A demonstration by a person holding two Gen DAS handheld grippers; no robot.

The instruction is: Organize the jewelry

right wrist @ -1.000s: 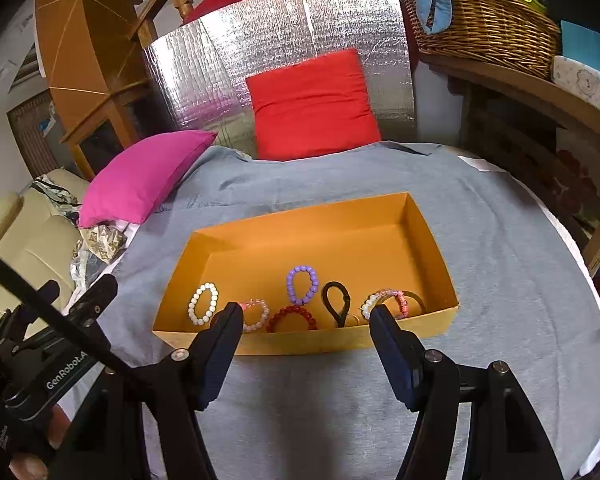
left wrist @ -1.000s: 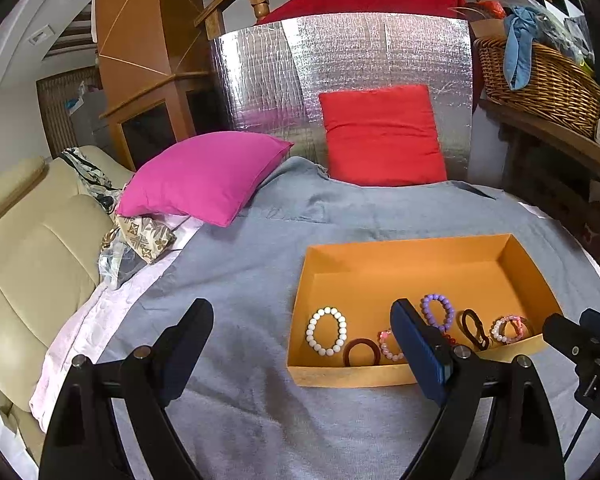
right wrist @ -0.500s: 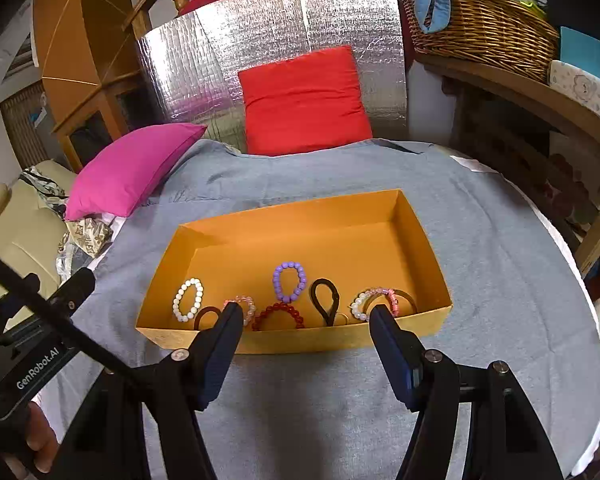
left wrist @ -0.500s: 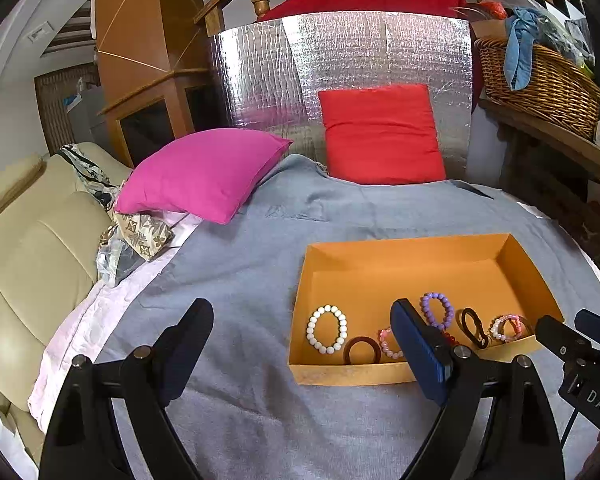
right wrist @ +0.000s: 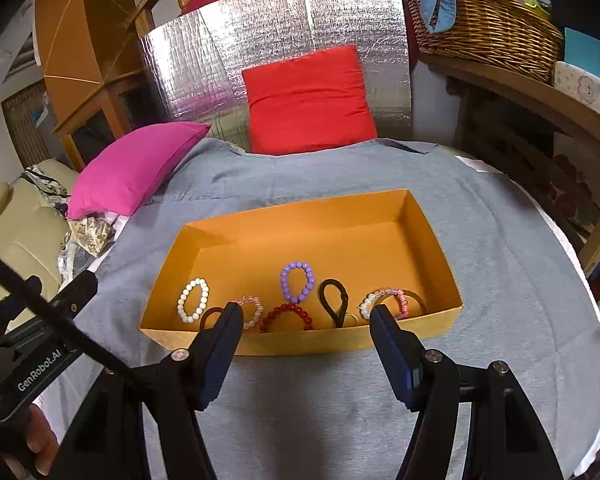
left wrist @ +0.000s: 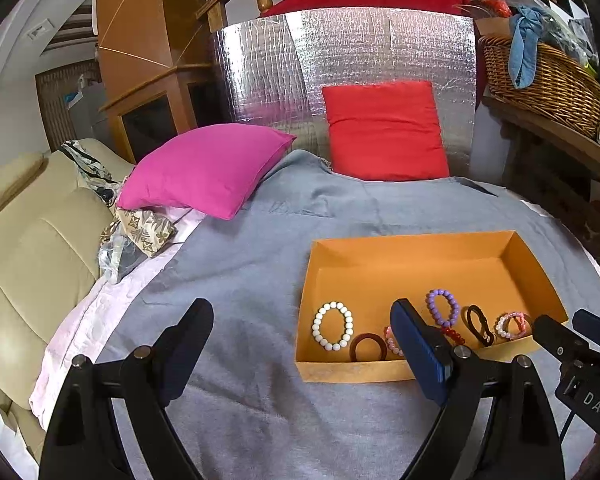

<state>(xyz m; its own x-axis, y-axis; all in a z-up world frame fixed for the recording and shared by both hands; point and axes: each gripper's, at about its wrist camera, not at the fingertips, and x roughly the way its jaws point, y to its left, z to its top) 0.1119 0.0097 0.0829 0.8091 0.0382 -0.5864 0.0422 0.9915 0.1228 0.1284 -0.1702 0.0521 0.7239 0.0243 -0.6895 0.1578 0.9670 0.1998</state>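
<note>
Right wrist view looks down on a shallow orange box point(right wrist: 300, 344) resting on a surface draped in grey cloth point(right wrist: 500, 240). Along the box's near wall lies a row of jewelry: a white bead bracelet point(right wrist: 193, 300) at the 9 o'clock end, then a dark brown ring point(right wrist: 209, 317) partly hidden behind a tool finger, a pale pink bead bracelet point(right wrist: 253, 312), a dark red bead bracelet point(right wrist: 286, 316), a black loop point(right wrist: 334, 300), and at the 3 o'clock end a pink-and-white bracelet point(right wrist: 384, 304). A purple bead bracelet point(right wrist: 297, 282) sits just past the red one, toward 12 o'clock, touching it or nearly so. The far half of the box floor is bare.

The right tool point(right wrist: 306, 320) hangs over the near wall of the box with its jaws spread apart and nothing between them. The left tool point(left wrist: 302, 334) is open wider, also holding nothing; its left finger hangs over the grey cloth and its right finger in front of the box, at the 9 o'clock side of the box. Part of the left tool's body shows at the 8 o'clock edge of the right wrist view, with a hand point(right wrist: 36, 440) beneath it.

Beyond the box at 12 o'clock a red cushion point(right wrist: 308, 100) leans against a silver foil panel point(right wrist: 260, 32); a magenta pillow point(right wrist: 136, 168) lies at 10 o'clock.
</note>
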